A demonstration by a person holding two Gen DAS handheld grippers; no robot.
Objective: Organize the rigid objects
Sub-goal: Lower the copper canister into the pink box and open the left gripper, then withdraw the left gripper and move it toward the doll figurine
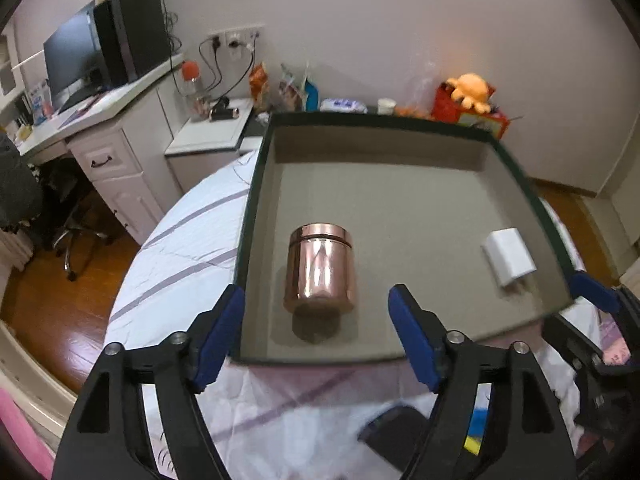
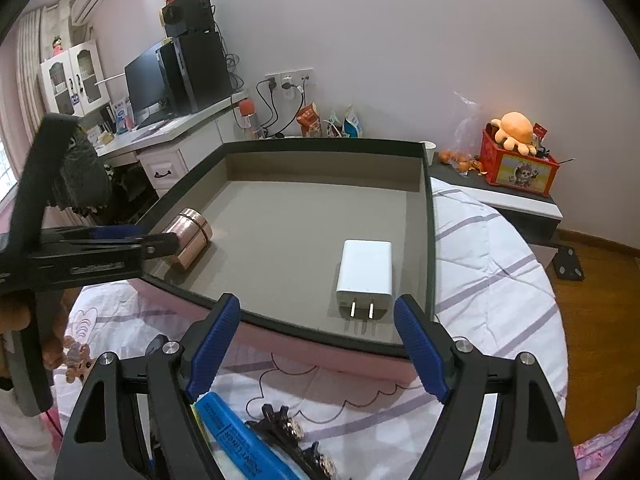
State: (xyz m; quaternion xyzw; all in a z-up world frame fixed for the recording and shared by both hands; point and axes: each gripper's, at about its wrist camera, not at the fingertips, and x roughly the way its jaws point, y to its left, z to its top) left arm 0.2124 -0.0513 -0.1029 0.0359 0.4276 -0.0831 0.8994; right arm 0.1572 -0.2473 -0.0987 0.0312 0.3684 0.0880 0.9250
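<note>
Copper tin (image 1: pixel 319 270) lying centre frame in tray (image 1: pixel 256 184), left gripper (image 1: pixel 316 336) fingers apart (nothing held), right gripper (image 2: pixel 318 346) spread below white charger (image 2: pixel 366 270).

Copper jar (image 1: pixel 320 268) (on its side) and white charger (image 2: pixel 365 272) in tray (image 2: pixel 427 216).

Left hand-held gripper (image 1: pixel 316 320) and right hand-held gripper (image 2: pixel 318 328) both tilt downward, jaws spread wide, gripping nothing.
</note>
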